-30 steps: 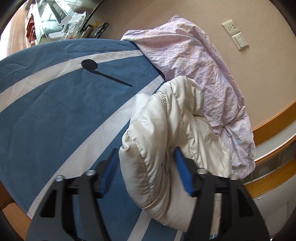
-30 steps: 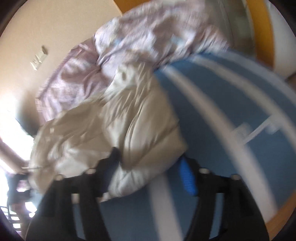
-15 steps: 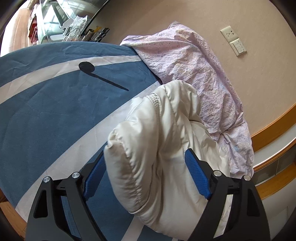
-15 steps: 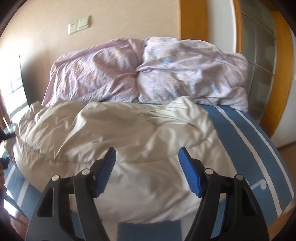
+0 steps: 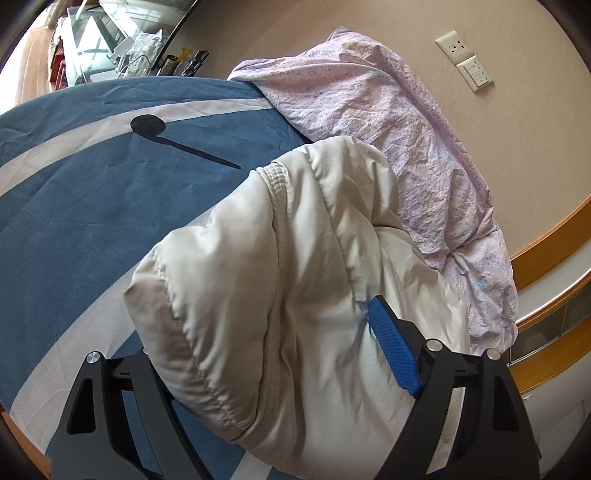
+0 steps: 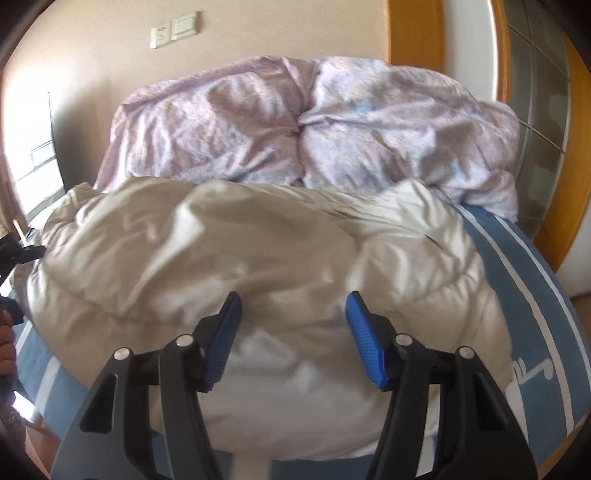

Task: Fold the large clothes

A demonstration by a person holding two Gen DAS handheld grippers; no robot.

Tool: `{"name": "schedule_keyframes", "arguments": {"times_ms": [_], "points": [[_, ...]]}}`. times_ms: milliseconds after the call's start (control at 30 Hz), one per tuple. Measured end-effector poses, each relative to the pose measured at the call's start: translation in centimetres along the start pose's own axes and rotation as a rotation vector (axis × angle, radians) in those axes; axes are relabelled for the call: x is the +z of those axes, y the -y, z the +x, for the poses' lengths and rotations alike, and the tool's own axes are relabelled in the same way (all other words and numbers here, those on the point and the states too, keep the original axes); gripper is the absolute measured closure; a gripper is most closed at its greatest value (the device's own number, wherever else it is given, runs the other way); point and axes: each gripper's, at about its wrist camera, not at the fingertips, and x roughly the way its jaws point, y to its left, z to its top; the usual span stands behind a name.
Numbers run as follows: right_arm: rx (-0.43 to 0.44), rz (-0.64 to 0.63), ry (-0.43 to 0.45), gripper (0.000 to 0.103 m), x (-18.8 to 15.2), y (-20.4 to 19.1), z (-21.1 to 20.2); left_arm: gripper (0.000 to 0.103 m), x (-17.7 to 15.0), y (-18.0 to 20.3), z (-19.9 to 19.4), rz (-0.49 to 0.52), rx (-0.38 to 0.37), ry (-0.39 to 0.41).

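Observation:
A cream puffer jacket (image 5: 295,280) lies bunched on a bed with a blue and white striped sheet (image 5: 92,206). My left gripper (image 5: 273,354) is open wide, its jaws on either side of a rolled end of the jacket; its left pad is hidden behind the fabric. In the right wrist view the jacket (image 6: 258,258) fills the middle. My right gripper (image 6: 293,328) is open and hovers close over the jacket's near edge, holding nothing.
A crumpled lilac duvet (image 5: 399,122) lies against the wall behind the jacket, also in the right wrist view (image 6: 314,122). Wall sockets (image 5: 465,59) are above it. A cluttered glass shelf (image 5: 110,44) stands past the bed's far end. A wooden frame (image 6: 413,33) is at right.
My left gripper has opened wider and pushed further onto the jacket's rolled end. My right gripper swung round to face the jacket and moved closer over it.

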Motion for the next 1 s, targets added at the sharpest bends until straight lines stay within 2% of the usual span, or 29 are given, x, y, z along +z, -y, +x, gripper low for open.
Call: {"name": "schedule_keyframes", "arguments": {"times_ms": [133, 233, 333, 433, 533, 567, 600, 800, 900, 1000], "points": [[0.031, -0.055, -0.004, 0.044, 0.0, -2.6, 0.5, 0.019, 0.1, -0.3, 0.3, -0.019, -0.004, -0.014], [0.008, -0.073, -0.137, 0.043, -0.8, -3.5, 3.4, 0.019, 0.2, -0.6, 0.8, -0.049, -0.016, -0.029], [-0.017, -0.100, -0.163, 0.042, -1.4, -4.1, 4.8, 0.019, 0.2, -0.5, 1.0, -0.058, -0.015, -0.028], [-0.004, -0.084, -0.193, 0.041, -1.2, -3.9, 5.6, 0.019, 0.3, -0.4, 1.1, -0.070, -0.015, -0.018], [0.002, -0.078, -0.200, 0.041, -1.5, -3.8, 5.9, 0.028, 0.5, -0.2, 1.1, -0.078, -0.023, -0.007], [0.004, -0.074, -0.198, 0.041, -1.7, -3.8, 5.9, 0.034, 0.5, 0.0, 1.0, -0.074, -0.029, -0.001], [0.005, -0.071, -0.197, 0.041, -1.8, -3.8, 5.9, 0.040, 0.5, 0.3, 0.8, -0.065, -0.034, 0.006], [0.015, -0.046, -0.208, 0.040, -1.8, -3.4, 6.1, 0.061, 0.5, 2.3, -0.2, 0.014, -0.063, 0.039], [0.016, -0.043, -0.209, 0.040, -1.8, -3.3, 6.2, 0.069, 0.5, 3.3, -0.9, 0.045, -0.101, 0.053], [0.017, -0.040, -0.212, 0.040, -1.8, -3.3, 6.2, 0.073, 0.4, 4.8, -1.9, 0.083, -0.150, 0.075]]}}
